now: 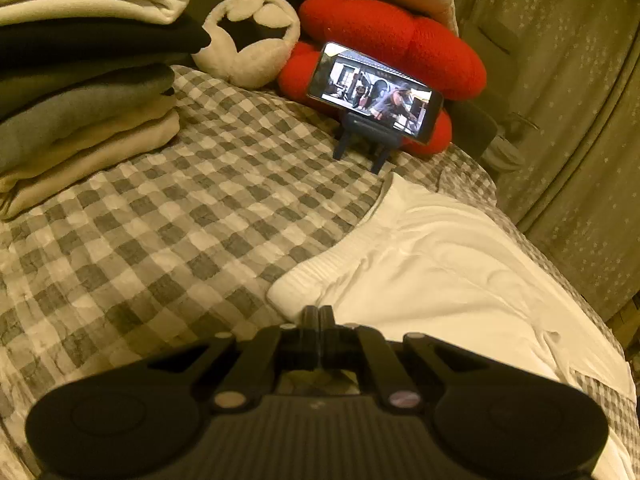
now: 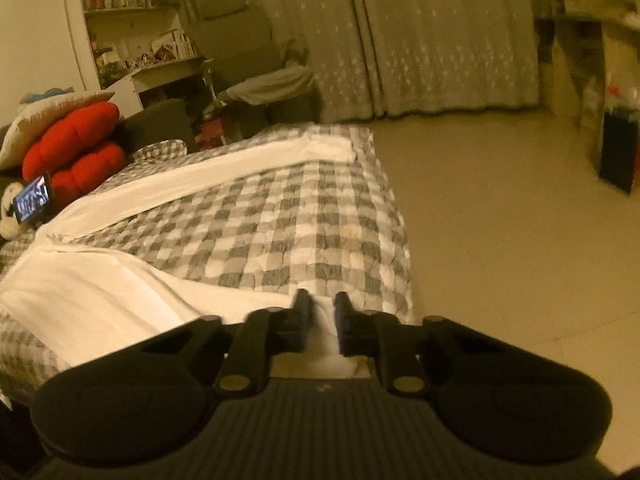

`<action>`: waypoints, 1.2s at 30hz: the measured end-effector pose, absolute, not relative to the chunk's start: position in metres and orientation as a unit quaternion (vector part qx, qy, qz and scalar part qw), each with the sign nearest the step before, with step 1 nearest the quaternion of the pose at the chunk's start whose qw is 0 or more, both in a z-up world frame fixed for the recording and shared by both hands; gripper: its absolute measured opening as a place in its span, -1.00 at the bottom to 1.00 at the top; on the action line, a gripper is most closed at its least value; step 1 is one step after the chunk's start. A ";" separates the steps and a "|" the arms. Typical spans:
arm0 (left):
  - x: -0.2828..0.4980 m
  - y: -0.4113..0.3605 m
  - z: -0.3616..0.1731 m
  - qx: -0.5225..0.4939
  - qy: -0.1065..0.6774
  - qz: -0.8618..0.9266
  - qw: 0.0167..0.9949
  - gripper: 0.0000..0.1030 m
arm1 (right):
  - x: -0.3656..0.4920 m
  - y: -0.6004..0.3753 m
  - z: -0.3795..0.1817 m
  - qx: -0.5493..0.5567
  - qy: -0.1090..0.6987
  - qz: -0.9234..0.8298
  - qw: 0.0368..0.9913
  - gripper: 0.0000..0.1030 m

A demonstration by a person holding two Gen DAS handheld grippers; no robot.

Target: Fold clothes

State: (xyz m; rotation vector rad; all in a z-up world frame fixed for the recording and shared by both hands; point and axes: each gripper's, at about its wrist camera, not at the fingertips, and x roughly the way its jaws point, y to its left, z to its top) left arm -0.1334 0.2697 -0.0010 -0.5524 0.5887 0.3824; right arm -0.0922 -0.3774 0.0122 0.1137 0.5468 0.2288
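**Folding the white garment: keep both corners pinched**

My left gripper (image 1: 319, 314) is fully closed at the ribbed hem of the white cotton garment (image 1: 440, 264) on the checked bed quilt (image 1: 180, 208). My right gripper (image 2: 322, 304) pinches its white edge, fingers slightly apart. Lift both evenly. Only the left view shows the folded stack (image 1: 80, 80); only the right shows the floor (image 2: 500, 240).

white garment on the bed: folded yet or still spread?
Still spread. The white garment lies long and flat across the checkered bedspread, one strip reaching toward the far edge. The folded stack sits apart.
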 end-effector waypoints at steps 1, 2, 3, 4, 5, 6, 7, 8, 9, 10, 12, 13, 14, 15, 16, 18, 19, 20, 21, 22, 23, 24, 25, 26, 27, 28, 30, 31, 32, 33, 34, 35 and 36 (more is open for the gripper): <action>-0.134 0.270 -0.001 -0.267 0.283 0.186 0.903 -1.00 | -0.094 -0.377 0.017 0.053 0.258 0.100 0.960 -0.97; -0.135 0.270 0.000 -0.266 0.280 0.186 0.903 -1.00 | -0.095 -0.378 0.022 0.053 0.247 0.089 0.963 -0.97; -0.135 0.269 0.000 -0.265 0.279 0.186 0.904 -1.00 | -0.096 -0.378 0.026 0.053 0.236 0.077 0.967 -0.97; -0.134 0.268 0.000 -0.264 0.278 0.187 0.904 -1.00 | -0.094 -0.378 0.027 0.051 0.232 0.069 0.969 -0.97; -0.135 0.267 -0.001 -0.262 0.278 0.187 0.905 -1.00 | -0.092 -0.377 0.027 0.049 0.230 0.061 0.970 -0.97; -0.135 0.267 -0.002 -0.260 0.278 0.187 0.906 -1.00 | -0.088 -0.376 0.023 0.044 0.235 0.050 0.970 -0.97; -0.135 0.266 -0.003 -0.258 0.278 0.187 0.906 -1.00 | -0.083 -0.374 0.019 0.037 0.243 0.037 0.969 -0.97; -0.135 0.265 -0.004 -0.256 0.278 0.187 0.907 -1.00 | -0.080 -0.372 0.013 0.031 0.251 0.026 0.967 -0.97; -0.135 0.265 -0.005 -0.253 0.278 0.188 0.907 -1.00 | -0.077 -0.371 0.008 0.029 0.257 0.020 0.966 -0.97; -0.135 0.265 -0.006 -0.253 0.277 0.187 0.908 -1.00 | -0.075 -0.368 0.004 0.028 0.261 0.015 0.965 -0.97; -0.136 0.266 -0.006 -0.255 0.276 0.183 0.908 -1.00 | -0.072 -0.365 -0.001 0.030 0.266 0.007 0.963 -0.97; -0.136 0.267 -0.007 -0.258 0.276 0.180 0.908 -1.00 | -0.072 -0.364 -0.003 0.036 0.268 0.005 0.963 -0.97; -0.135 0.268 -0.007 -0.262 0.276 0.177 0.908 -0.99 | -0.070 -0.363 -0.004 0.041 0.270 0.006 0.962 -0.97; -0.135 0.269 -0.008 -0.266 0.275 0.172 0.908 -0.99 | -0.070 -0.363 -0.005 0.046 0.272 0.010 0.961 -0.96; -0.135 0.271 -0.008 -0.272 0.275 0.168 0.907 -0.98 | -0.073 -0.364 -0.004 0.052 0.269 0.012 0.962 -0.93; -0.136 0.274 -0.008 -0.284 0.273 0.161 0.905 -0.98 | -0.081 -0.367 0.000 0.064 0.259 0.016 0.964 -0.62; -0.137 0.275 -0.008 -0.291 0.272 0.158 0.904 -0.95 | -0.086 -0.368 0.003 0.075 0.254 0.012 0.964 -0.48; -0.138 0.277 -0.008 -0.298 0.271 0.156 0.902 -0.93 | -0.093 -0.370 0.007 0.091 0.248 0.008 0.964 -0.05; -0.139 0.279 -0.009 -0.306 0.269 0.154 0.900 -0.93 | -0.102 -0.376 0.009 0.116 0.241 0.005 0.964 0.16; -0.140 0.281 -0.009 -0.314 0.268 0.153 0.898 -0.93 | -0.110 -0.380 0.011 0.139 0.238 0.007 0.961 0.16; -0.141 0.283 -0.009 -0.322 0.266 0.151 0.896 -0.92 | -0.117 -0.384 0.012 0.159 0.239 0.013 0.958 0.16; -0.142 0.285 -0.010 -0.329 0.265 0.150 0.894 -0.92 | -0.124 -0.387 0.012 0.173 0.241 0.018 0.955 0.16; -0.143 0.287 -0.010 -0.335 0.263 0.150 0.892 -0.92 | -0.132 -0.390 0.012 0.186 0.242 0.019 0.952 0.16; -0.144 0.288 -0.010 -0.342 0.260 0.152 0.890 -0.92 | -0.139 -0.391 0.011 0.197 0.243 0.020 0.950 0.16; -0.146 0.289 -0.009 -0.351 0.255 0.157 0.888 -0.92 | -0.145 -0.392 0.011 0.211 0.243 0.023 0.946 0.16; -0.148 0.289 -0.009 -0.357 0.249 0.159 0.886 -0.92 | -0.151 -0.393 0.011 0.227 0.242 0.026 0.943 0.16; -0.149 0.287 -0.007 -0.356 0.246 0.165 0.886 -0.92 | -0.160 -0.396 0.009 0.262 0.239 0.032 0.934 0.16; -0.149 0.287 -0.006 -0.357 0.245 0.166 0.886 -0.92 | -0.162 -0.395 0.008 0.273 0.239 0.034 0.931 0.16; -0.149 0.287 -0.007 -0.359 0.245 0.165 0.886 -0.91 | -0.162 -0.395 0.008 0.282 0.240 0.036 0.928 0.16; -0.148 0.288 -0.007 -0.363 0.245 0.163 0.884 -0.89 | -0.162 -0.394 0.007 0.290 0.241 0.038 0.925 0.16; -0.148 0.289 -0.009 -0.368 0.246 0.162 0.882 -0.85 | -0.161 -0.392 0.007 0.294 0.244 0.041 0.923 0.16; -0.148 0.290 -0.010 -0.372 0.247 0.159 0.881 -0.80 | -0.159 -0.391 0.006 0.298 0.246 0.042 0.922 0.16; -0.147 0.290 -0.011 -0.373 0.249 0.156 0.880 -0.75 | -0.157 -0.389 0.006 0.302 0.247 0.043 0.920 0.16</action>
